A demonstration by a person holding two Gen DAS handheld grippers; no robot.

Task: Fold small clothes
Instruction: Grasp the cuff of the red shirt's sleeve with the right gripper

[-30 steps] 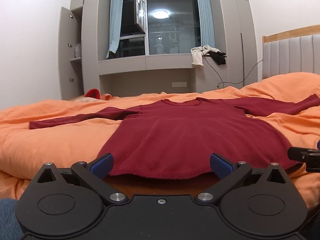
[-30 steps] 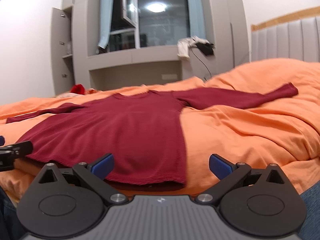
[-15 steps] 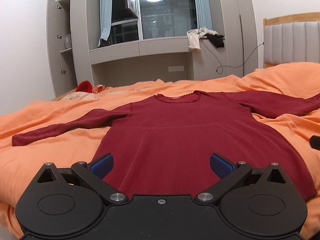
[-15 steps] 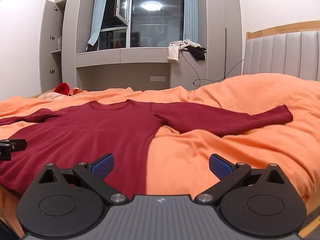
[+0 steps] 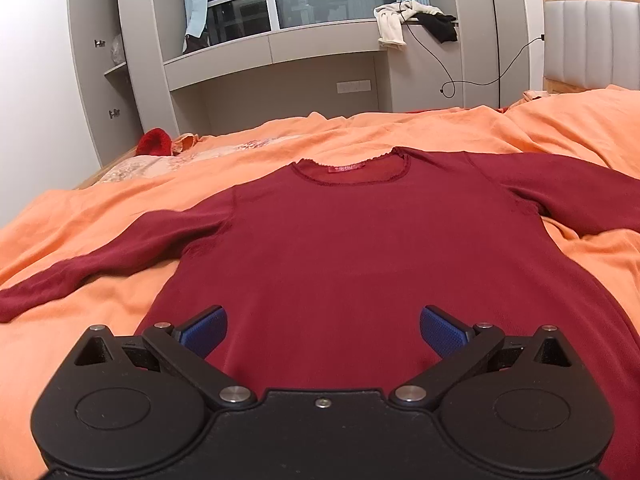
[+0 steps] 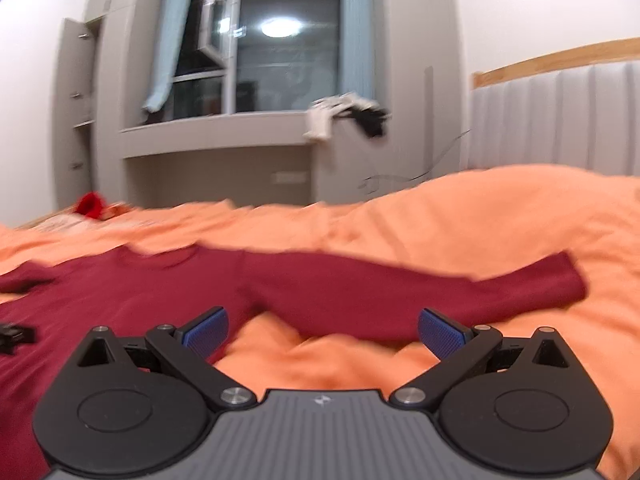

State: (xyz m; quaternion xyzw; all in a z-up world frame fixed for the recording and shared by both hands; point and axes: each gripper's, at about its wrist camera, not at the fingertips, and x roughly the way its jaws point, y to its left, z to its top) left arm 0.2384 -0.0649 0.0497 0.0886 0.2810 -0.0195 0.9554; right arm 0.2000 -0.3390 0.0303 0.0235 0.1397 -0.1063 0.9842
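Sweater (image 5: 360, 248), dark red with long sleeves, lies flat and front-up on the orange bedspread (image 5: 120, 216), neckline toward the far wall; in the left wrist view its hem is hidden behind the black body of the left hand-held gripper (image 5: 322, 330), and its right sleeve runs out of frame at the right edge. That hand-held gripper hangs over the lower part of the sweater with its blue-padded jaws spread wide and nothing between them. Beyond the bed stand grey built-in cabinets (image 5: 100, 60) with a window ledge, where a white garment (image 5: 390, 26) and a black one (image 5: 440, 26) hang over the edge and a cable (image 5: 452, 84) trails down the wall. A small red item (image 5: 154, 142) sits at the far left side of the bed, too small to identify, and a padded headboard (image 5: 592, 44) rises at the right. The right wrist view is blurred. Here the right hand-held gripper (image 6: 322, 330) hangs over bare bedspread just beside the sweater's armpit, jaws likewise spread and empty; the right sleeve (image 6: 420, 292) stretches across ahead of it, cuff to the right, while the sweater's body is cut off at the left. A black piece of the other hand-held gripper shows at the left edge over the sweater. A ceiling lamp's reflection (image 6: 280, 28) glows in the dark window.
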